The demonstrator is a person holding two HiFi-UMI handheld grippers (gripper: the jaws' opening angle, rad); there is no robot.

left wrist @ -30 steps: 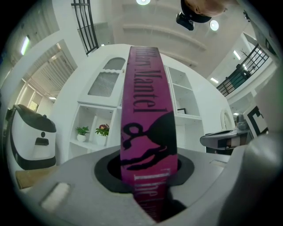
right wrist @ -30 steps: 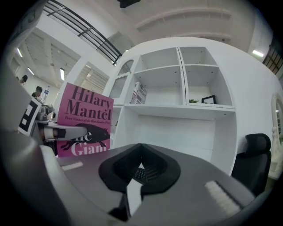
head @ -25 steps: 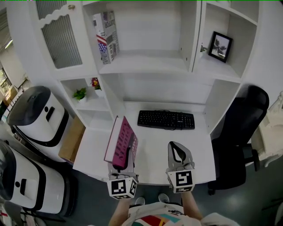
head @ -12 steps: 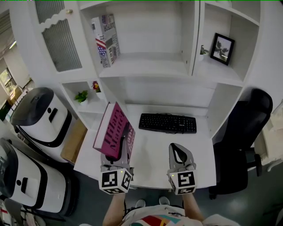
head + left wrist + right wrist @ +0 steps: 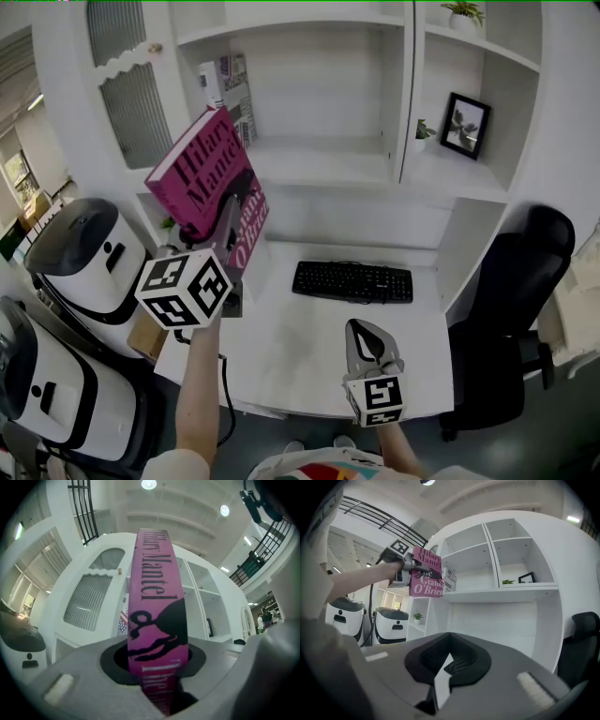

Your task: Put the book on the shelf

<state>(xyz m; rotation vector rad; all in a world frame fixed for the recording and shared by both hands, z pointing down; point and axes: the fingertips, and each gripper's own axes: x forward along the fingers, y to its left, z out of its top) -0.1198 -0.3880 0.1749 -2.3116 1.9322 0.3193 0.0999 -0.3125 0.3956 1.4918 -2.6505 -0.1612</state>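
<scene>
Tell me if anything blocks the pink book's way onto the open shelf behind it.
Nothing visible does. The pink book is held up before the shelf, bare except for a flag-patterned book standing at its left end; aim right of it.

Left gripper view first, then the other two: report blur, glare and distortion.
Left gripper view: the book fills the middle, its lower spine is soft, the ceiling lamps glare, and the corners are black. Right gripper view: the shelf lines bow and the near foreground is soft. Head view: shelf edges curve outward, the light is even, and the book's title is sharp.
</scene>
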